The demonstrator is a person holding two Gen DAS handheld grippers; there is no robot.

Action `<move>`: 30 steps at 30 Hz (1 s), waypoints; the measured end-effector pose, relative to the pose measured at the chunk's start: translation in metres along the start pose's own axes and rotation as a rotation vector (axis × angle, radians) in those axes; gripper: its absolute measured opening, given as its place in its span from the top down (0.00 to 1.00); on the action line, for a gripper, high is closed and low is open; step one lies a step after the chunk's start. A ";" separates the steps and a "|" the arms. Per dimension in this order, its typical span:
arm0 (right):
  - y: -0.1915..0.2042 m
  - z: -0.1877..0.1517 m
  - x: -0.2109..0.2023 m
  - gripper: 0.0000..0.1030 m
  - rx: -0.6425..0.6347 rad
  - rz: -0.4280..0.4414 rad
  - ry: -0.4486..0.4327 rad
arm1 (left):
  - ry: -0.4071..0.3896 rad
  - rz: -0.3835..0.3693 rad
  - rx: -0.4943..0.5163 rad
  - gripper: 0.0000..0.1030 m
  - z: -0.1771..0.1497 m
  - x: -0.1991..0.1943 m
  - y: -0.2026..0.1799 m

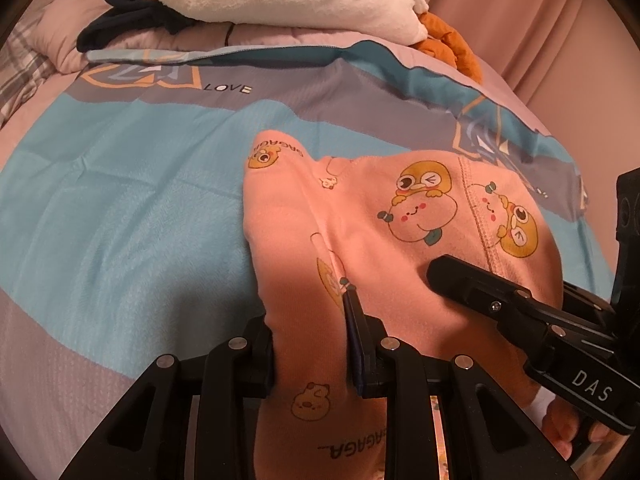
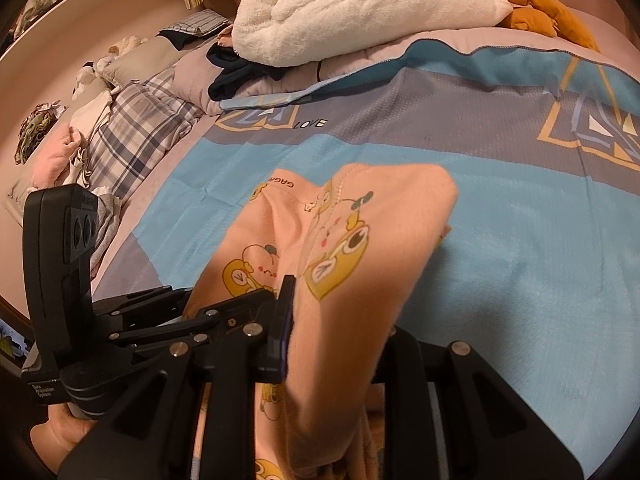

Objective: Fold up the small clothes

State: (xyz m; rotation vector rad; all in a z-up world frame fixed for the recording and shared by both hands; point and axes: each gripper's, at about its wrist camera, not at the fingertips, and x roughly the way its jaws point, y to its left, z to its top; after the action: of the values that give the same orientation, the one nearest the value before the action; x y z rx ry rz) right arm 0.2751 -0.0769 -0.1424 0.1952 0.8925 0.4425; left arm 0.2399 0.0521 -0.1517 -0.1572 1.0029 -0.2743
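Bed (image 1: pixel 120 208), both fingers (image 1: pixel 360 320) pinching pink garment (image 1: pixel 400 240)

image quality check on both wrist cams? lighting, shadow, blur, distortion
Left wrist: warm, dim light; strong fisheye bend and black corner vignette; a shadow crosses the pink garment and blue blanket beside the left hand-held gripper; prints stay sharp. Right wrist: same warm cast and distortion; the lifted cloth nearest the right hand-held gripper is soft and shaded; no glare in either.
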 end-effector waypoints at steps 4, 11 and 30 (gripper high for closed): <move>-0.004 0.000 0.003 0.78 0.011 -0.005 0.005 | 0.002 0.007 0.004 0.75 0.000 0.001 0.000; -0.016 0.000 0.008 0.77 0.045 -0.011 0.021 | 0.007 0.017 0.007 0.74 0.001 0.003 0.000; -0.031 -0.004 0.014 0.69 0.099 -0.023 0.055 | 0.016 0.049 0.020 0.66 0.003 0.007 0.000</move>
State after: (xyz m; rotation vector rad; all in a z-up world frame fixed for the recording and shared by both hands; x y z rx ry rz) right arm 0.2886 -0.0984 -0.1658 0.2640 0.9701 0.3844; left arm 0.2457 0.0497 -0.1563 -0.1119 1.0186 -0.2412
